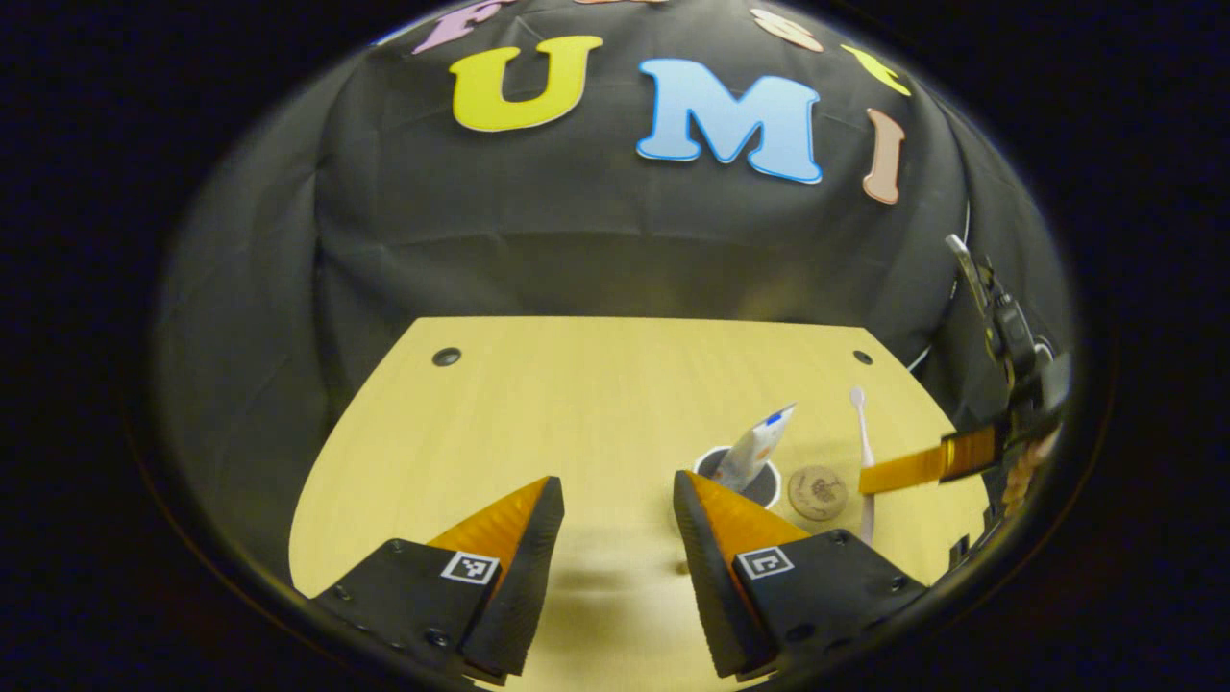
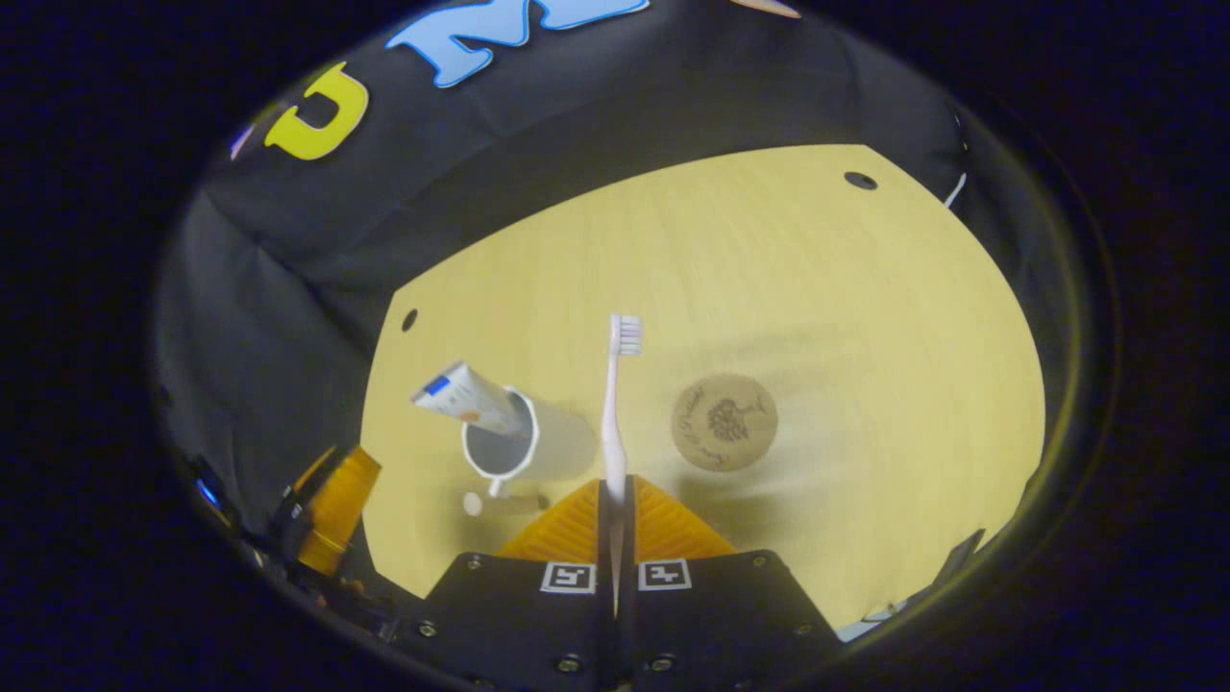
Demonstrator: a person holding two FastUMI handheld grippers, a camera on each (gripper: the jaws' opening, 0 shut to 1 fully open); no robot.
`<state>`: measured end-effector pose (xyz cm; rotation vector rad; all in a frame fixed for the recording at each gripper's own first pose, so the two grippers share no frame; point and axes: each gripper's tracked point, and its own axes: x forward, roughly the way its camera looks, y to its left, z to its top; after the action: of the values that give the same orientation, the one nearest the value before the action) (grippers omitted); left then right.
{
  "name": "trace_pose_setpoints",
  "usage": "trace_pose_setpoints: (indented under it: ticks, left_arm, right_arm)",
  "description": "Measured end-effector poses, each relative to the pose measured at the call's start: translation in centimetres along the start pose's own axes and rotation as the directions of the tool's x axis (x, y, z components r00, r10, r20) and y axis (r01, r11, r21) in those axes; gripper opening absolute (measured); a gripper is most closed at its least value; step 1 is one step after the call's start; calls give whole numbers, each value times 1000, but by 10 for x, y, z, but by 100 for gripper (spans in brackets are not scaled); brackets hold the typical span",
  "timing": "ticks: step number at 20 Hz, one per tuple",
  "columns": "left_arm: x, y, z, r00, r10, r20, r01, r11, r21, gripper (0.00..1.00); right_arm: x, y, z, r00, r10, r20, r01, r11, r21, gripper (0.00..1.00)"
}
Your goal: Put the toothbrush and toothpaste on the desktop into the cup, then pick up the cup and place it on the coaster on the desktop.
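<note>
A white cup (image 2: 538, 447) stands on the wooden table (image 2: 817, 288) with the toothpaste tube (image 2: 466, 396) leaning in it. My right gripper (image 2: 613, 495) is shut on the handle of the white toothbrush (image 2: 615, 384), which is held upright above the table between the cup and the round cork coaster (image 2: 723, 421). In the left gripper view, my left gripper (image 1: 615, 509) is open and holds nothing, just left of the cup (image 1: 759, 485). The toothpaste (image 1: 764, 440), coaster (image 1: 817, 492), toothbrush (image 1: 862, 432) and right gripper (image 1: 870, 478) lie to its right.
The table (image 1: 577, 404) has a dark hole near each far corner (image 1: 446, 357) (image 1: 862, 357). Black cloth walls close the booth behind and at the sides. One of my left gripper's fingers (image 2: 336, 505) shows at the lower left of the right gripper view.
</note>
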<state>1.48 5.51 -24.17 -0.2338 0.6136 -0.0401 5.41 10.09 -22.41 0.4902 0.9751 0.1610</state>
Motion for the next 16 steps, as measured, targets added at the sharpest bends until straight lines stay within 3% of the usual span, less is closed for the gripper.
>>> trace_pose_setpoints:
  ticks: [4, 6, 12, 16]
  left_arm:
    - [-29, 63, -21, 996, 86, -20, -87, 994, -63, 77]
    - [-40, 79, -29, 994, 105, -31, -107, 991, -82, 77]
    - [-53, 103, -41, 989, 133, -63, -138, 986, -91, 77]
    - [-52, 95, -43, 992, 102, -72, -107, 991, -75, 77]
  right_arm:
    - [10, 36, 51, 994, 37, 107, -45, 996, 77, 2]
    - [22, 43, 62, 989, 18, 149, -34, 994, 101, 2]
    - [50, 43, 57, 970, -44, 239, 30, 998, 60, 2]
    - [57, 52, 39, 953, -3, 303, 4, 1000, -2, 3]
